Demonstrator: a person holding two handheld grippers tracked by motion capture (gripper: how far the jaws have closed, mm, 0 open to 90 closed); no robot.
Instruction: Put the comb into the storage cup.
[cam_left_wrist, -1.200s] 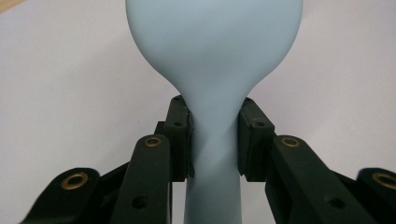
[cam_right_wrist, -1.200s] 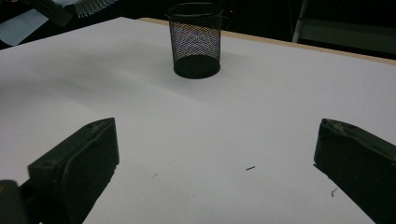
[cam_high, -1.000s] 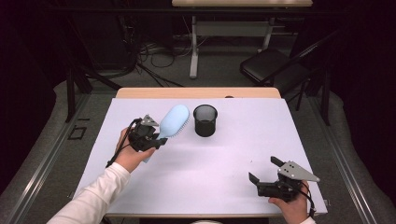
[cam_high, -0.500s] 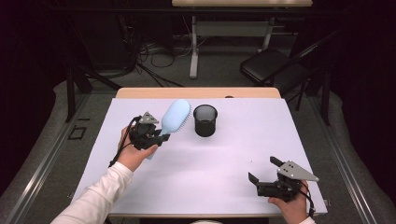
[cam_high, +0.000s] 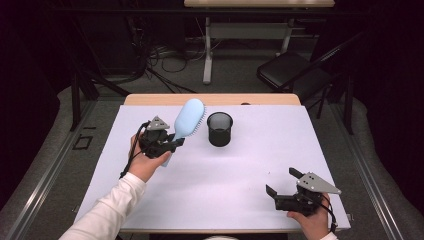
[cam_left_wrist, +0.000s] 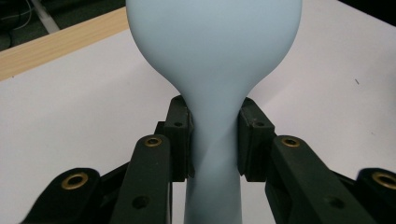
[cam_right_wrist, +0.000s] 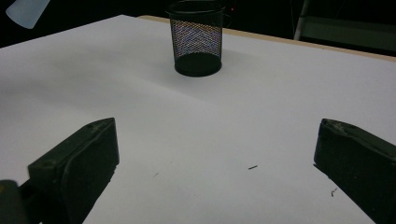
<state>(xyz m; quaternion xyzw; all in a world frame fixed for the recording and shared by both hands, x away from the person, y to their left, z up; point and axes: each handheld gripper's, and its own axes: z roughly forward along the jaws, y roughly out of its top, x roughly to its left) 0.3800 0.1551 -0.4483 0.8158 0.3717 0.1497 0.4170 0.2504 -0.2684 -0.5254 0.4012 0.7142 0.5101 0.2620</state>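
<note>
The left claw, left of centre in the high view, pinches a pale blue hairbrush by the narrow neck of its handle, and in the left gripper view both pads press on that neck from either side. The brush head is raised off the white counter and leans up and to the right, toward the black mesh cup, which stands upright just beside it near the middle of the frame. The right claw, in the lower right of the high view, is spread wide with nothing between its jaws and rests low over the counter, well apart from the cup.

The likely trouble is the grip itself: the handle is smooth and tapering, and the heavy head sits far above the pinch, so the brush could swivel or slide between the pads if the hand tilts it quickly. The cup looks light and nothing steadies it, so a brush end that catches its rim or wall on the way in could tip it or push it across the counter. Its mouth is narrow, which leaves little room for a misaimed approach.
</note>
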